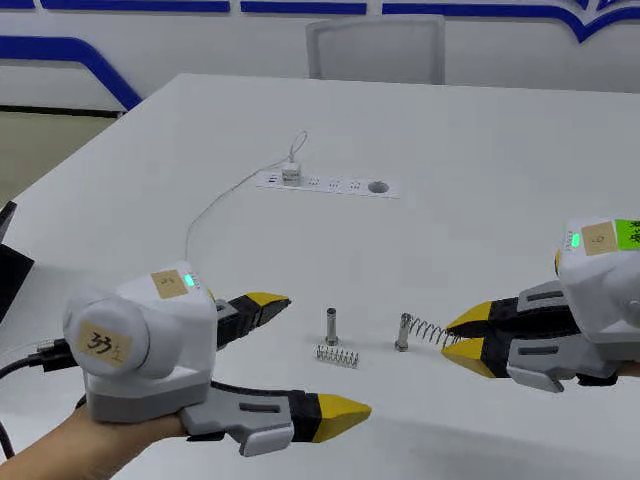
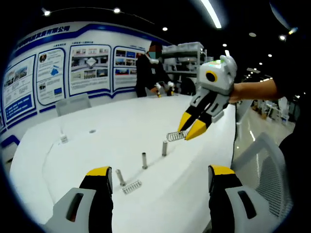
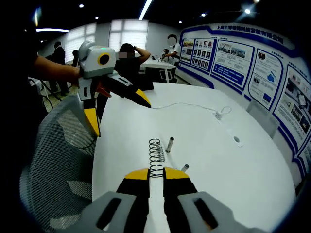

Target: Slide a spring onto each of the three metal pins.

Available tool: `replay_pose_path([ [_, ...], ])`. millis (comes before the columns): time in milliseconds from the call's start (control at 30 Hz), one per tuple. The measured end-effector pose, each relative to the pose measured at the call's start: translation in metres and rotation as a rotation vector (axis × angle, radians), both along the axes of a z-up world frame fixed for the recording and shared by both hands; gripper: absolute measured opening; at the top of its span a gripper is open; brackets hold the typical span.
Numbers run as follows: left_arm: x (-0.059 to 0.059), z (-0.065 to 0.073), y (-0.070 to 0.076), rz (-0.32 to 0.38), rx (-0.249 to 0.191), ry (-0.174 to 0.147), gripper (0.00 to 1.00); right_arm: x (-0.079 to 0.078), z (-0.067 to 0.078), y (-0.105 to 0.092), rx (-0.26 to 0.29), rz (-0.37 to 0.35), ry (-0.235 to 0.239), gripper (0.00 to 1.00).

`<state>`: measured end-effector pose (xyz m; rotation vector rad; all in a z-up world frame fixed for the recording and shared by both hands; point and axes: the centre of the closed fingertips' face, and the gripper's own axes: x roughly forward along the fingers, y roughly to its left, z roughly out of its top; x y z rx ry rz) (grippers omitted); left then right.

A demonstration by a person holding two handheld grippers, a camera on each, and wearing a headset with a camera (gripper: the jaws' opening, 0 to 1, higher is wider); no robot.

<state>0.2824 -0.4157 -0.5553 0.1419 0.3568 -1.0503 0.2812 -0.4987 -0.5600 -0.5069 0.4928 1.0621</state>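
— Closest to the lens, lower left of the head view, is the left gripper [image 1: 322, 352]: yellow-tipped jaws spread wide, nothing between them.
— Any writing on it?
— Handwritten "33" on a tan sticker [image 1: 105, 347] on its round end, with a green light [image 1: 187, 281] glowing above.
— And the springs?
— Thin, bright wire coils. One loose spring [image 1: 337, 356] lies flat on the white table [image 1: 480, 140], low centre of the frame. In the left gripper view it sits just beside the nearest pin [image 2: 119, 177]. The middle pin [image 2: 144, 160] and far pin [image 2: 164, 148] stand upright beyond it in a row, short grey metal posts.
— The other claw?
— The right gripper [image 1: 455, 342], at the right edge, has its jaws pinched on one end of the held spring [image 1: 432, 332]. The coil's free end is at the far pin's top; whether it's threaded over, I can't tell.
— Labels there?
— A tan label [image 1: 599, 237] with a mark I can't make out, beside a green label [image 1: 628, 233].
— Further back?
— A socket strip [image 1: 330, 184] set in the tabletop with a white cable [image 1: 215, 205] plugged in, then a grey chair [image 1: 375, 48] at the top. Wall posters [image 2: 87, 68] in the gripper views carry print too small to read.
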Motion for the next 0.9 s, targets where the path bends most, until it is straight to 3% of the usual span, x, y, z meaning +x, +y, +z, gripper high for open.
replay_pose_path([
  [167,-0.004,-0.003,-0.01,-0.077,0.065,-0.019,0.81,-0.013,0.013,0.011,0.009,0.045,-0.029,0.1],
  [300,-0.009,0.006,-0.022,-0.111,0.027,-0.044,0.75,-0.02,0.013,0.015,-0.019,0.088,-0.061,0.1],
  [433,-0.013,0.003,-0.03,-0.139,0.053,-0.047,0.71,-0.025,0.013,0.018,-0.01,0.102,-0.059,0.1],
  [567,-0.018,-0.001,-0.032,-0.173,0.087,-0.058,0.66,-0.032,0.011,0.021,-0.039,0.135,-0.075,0.1],
  [767,-0.026,0.002,-0.038,-0.208,0.074,-0.061,0.56,-0.041,0.005,0.025,-0.075,0.182,-0.083,0.1],
  [867,-0.037,0.003,-0.044,-0.252,0.042,-0.017,0.49,-0.042,0.005,0.029,-0.065,0.192,-0.077,0.1],
  [900,-0.038,0.005,-0.045,-0.26,0.04,-0.025,0.46,-0.043,0.004,0.03,-0.069,0.199,-0.076,0.1],
])
